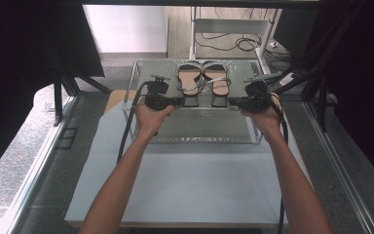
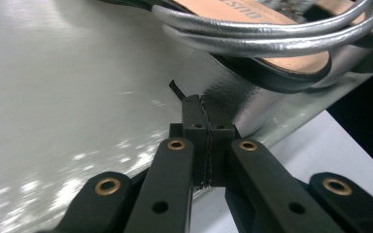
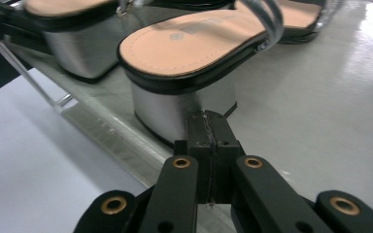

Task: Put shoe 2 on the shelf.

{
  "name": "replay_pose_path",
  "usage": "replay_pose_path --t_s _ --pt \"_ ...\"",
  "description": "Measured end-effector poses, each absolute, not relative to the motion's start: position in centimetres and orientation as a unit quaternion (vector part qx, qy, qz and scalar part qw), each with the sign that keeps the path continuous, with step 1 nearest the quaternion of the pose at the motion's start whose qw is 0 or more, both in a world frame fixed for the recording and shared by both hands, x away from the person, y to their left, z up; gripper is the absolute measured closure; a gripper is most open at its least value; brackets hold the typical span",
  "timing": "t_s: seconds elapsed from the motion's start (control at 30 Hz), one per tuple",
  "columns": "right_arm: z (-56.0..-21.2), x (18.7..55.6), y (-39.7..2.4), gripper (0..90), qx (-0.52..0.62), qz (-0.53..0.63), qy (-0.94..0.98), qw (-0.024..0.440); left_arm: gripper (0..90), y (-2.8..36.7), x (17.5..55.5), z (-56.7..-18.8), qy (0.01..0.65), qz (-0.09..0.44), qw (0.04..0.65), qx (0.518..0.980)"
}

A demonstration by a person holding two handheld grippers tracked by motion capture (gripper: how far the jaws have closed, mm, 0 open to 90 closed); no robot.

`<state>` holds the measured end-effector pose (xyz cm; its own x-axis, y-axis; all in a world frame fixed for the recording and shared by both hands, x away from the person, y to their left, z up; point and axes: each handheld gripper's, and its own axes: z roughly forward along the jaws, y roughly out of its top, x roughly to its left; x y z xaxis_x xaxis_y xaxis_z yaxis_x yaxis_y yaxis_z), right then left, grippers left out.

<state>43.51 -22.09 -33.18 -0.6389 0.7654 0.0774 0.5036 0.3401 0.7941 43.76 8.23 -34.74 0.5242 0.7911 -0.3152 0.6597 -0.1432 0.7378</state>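
Bench under a white sheet carries a clear acrylic tray, and the tray carries everything that matters. On its far half stand two silver-strapped sandals side by side, heels toward the person and toes pointing away, so each long axis runs straight away from the person.

The left sandal has its block heel just inward of the left gripper; the right sandal has its heel just inward of the right gripper. Each gripper comes at its shoe from the outer side, pointing toward the middle of the tray, square across the shoes' length. The pair sits between the two grippers, each hand about equally near to its own shoe.

In the left gripper view the silver heel of the left sandal lies right past the tip of the left gripper, up and to the right; whether they touch I cannot tell. In the right gripper view the heel block of the right sandal stands directly ahead of the right gripper, close enough that contact cannot be ruled out.

Both grippers have their jaws pressed together with nothing between them, so any grasp would call for opening first.
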Motion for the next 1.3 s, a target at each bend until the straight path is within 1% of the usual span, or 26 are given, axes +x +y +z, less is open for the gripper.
replay_pose_path --t_s 0.2,0.33,0.37,0.4,0.5,0.6,0.83,0.87,0.9,0.93,1.07,1.17,1.3 --pt "-33.4 43.2 -20.8 90.0 0.384 0.417 0.809 0.156 90.0 6.7 43.7 -34.8 0.48 0.076 0.442 0.754" --pt "-33.4 43.1 -20.4 90.0 0.377 0.413 0.813 0.164 89.7 6.6 43.8 -34.7 0.478 0.08 0.439 0.756" --pt "-33.4 43.1 -20.4 90.0 0.378 0.414 0.812 0.161 87.6 6.7 43.8 -34.8 0.478 0.08 0.439 0.756" --pt "-33.4 43.1 -20.4 90.0 0.378 0.416 0.811 0.16 81.6 6.9 43.8 -34.8 0.48 0.077 0.443 0.753" --pt "-33.5 43.0 -20.3 90.0 0.379 0.416 0.81 0.164 79.5 7.3 43.6 -34.9 0.481 0.076 0.451 0.748" --pt "-33.5 42.9 -19.8 90.0 0.375 0.415 0.812 0.167 79.5 7.4 43.5 -34.7 0.478 0.086 0.445 0.752" --pt "-33.5 43.0 -19.7 90.0 0.374 0.418 0.811 0.166 77.5 7.8 43.4 -34.6 0.476 0.082 0.447 0.753" --pt "-33.6 43.0 -19.8 89.6 0.372 0.419 0.811 0.167 76.5 7.8 43.3 -34.6 0.476 0.083 0.45 0.751" --pt "-33.5 42.8 -19.8 86.8 0.372 0.419 0.811 0.17 74.6 7.9 43.2 -34.6 0.474 0.085 0.451 0.751" --pt "-33.5 42.8 -19.8 86.8 0.372 0.419 0.811 0.17 74.6 8.0 43.1 -34.5 0.473 0.089 0.452 0.751" --pt "-33.2 42.0 -20.3 85.0 0.368 0.435 0.8 0.187 65.3 9.1 42.0 -34.2 0.471 0.105 0.463 0.743" --pt "-32.7 40.9 -21.0 82.2 0.358 0.45 0.795 0.194 61.3 10.1 40.8 -34.0 0.462 0.109 0.478 0.739" --pt "-32.6 38.9 -21.8 79.5 0.345 0.467 0.792 0.19 57.6 11.5 38.6 -33.9 0.443 0.112 0.496 0.738"
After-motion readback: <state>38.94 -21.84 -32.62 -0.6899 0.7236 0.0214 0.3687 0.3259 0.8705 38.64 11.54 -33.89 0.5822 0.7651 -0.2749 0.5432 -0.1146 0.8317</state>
